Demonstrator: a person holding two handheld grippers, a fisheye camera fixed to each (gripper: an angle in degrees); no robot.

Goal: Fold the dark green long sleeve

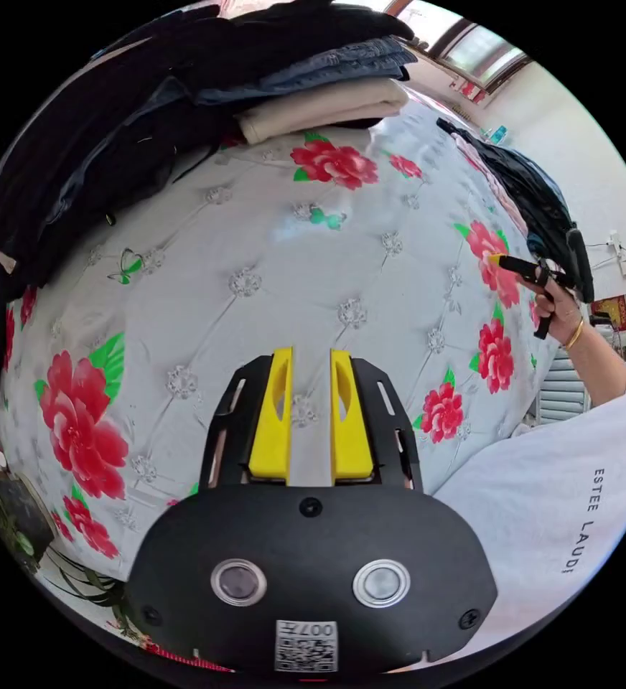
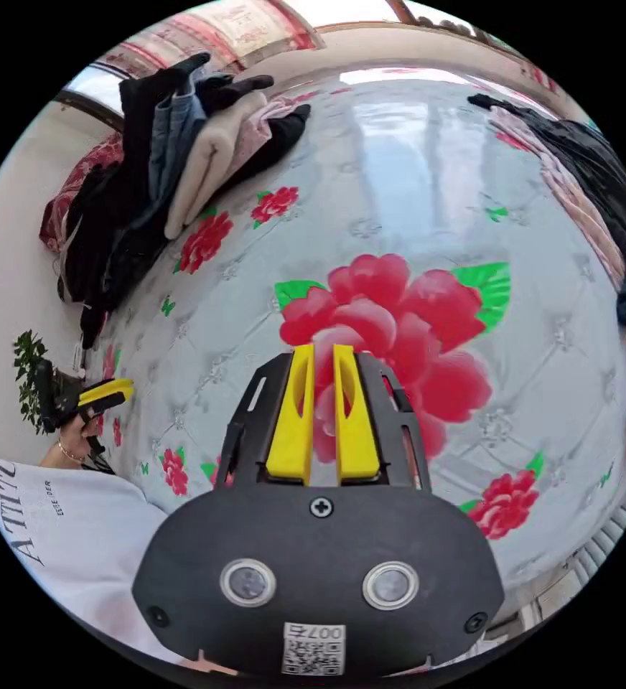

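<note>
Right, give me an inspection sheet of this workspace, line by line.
Surface: bed with white floral cover, bare in the middle.
Job's things: dark green long sleeve cannot be told apart among the dark clothes.
Clutter: stack of folded clothes at one edge; loose pile of dark garments along the opposite edge.
Grippers: left gripper holds nothing, jaws with a narrow gap; right gripper the same, above a red flower.
Cables: power strip with cords on the wall.
Surroundings: window, houseplant, person in white shirt.
</note>
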